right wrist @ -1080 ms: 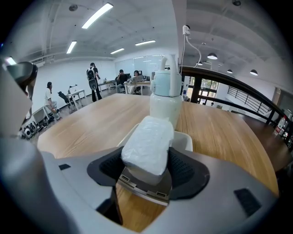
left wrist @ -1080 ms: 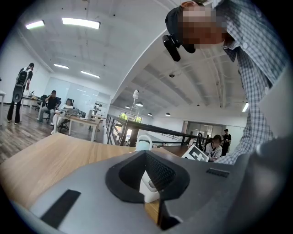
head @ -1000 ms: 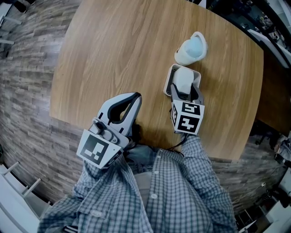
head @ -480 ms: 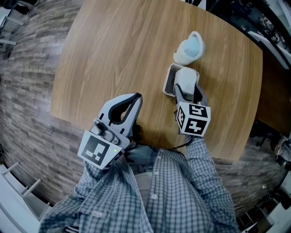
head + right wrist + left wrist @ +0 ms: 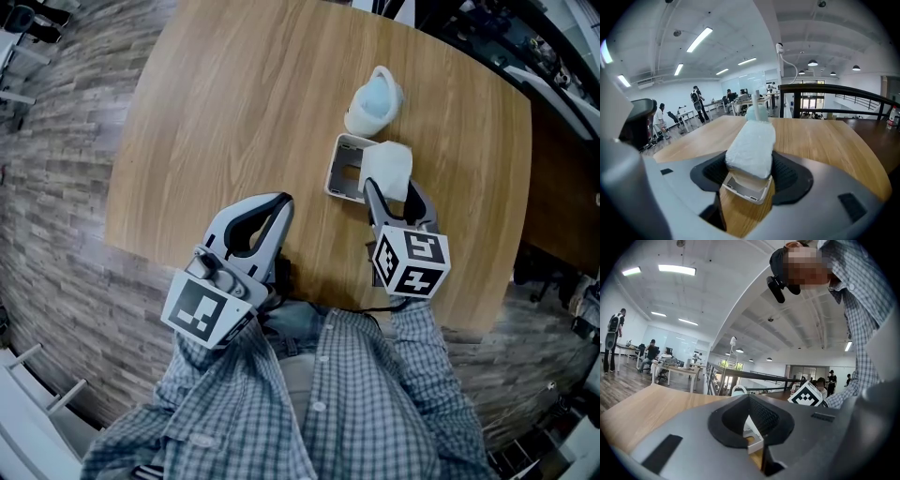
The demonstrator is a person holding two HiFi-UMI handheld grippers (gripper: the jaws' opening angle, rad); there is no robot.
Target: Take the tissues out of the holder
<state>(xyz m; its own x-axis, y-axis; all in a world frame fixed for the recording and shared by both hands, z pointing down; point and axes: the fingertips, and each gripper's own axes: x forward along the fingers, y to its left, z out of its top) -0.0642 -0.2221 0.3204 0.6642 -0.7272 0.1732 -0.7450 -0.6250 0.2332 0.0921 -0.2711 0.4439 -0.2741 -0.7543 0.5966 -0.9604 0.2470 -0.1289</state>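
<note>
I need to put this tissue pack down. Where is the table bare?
The wide left half of the table, left of the holder and beyond the left hand-held gripper, is bare. So is the strip right of the tissue pack, toward the table's right edge. It is crowded around the holder and the cup just behind it.

This is a large open office. In the left gripper view, far on the left, people point(image 5: 649, 352) sit at desks point(image 5: 675, 371). Long strip lights point(image 5: 677, 269) are fixed on a high white ceiling point(image 5: 740, 296). In the right gripper view a dark railing point(image 5: 834, 88) runs on the right, beyond the round wooden counter point(image 5: 234, 112). The floor point(image 5: 56, 187) is of grey wood planks.
</note>
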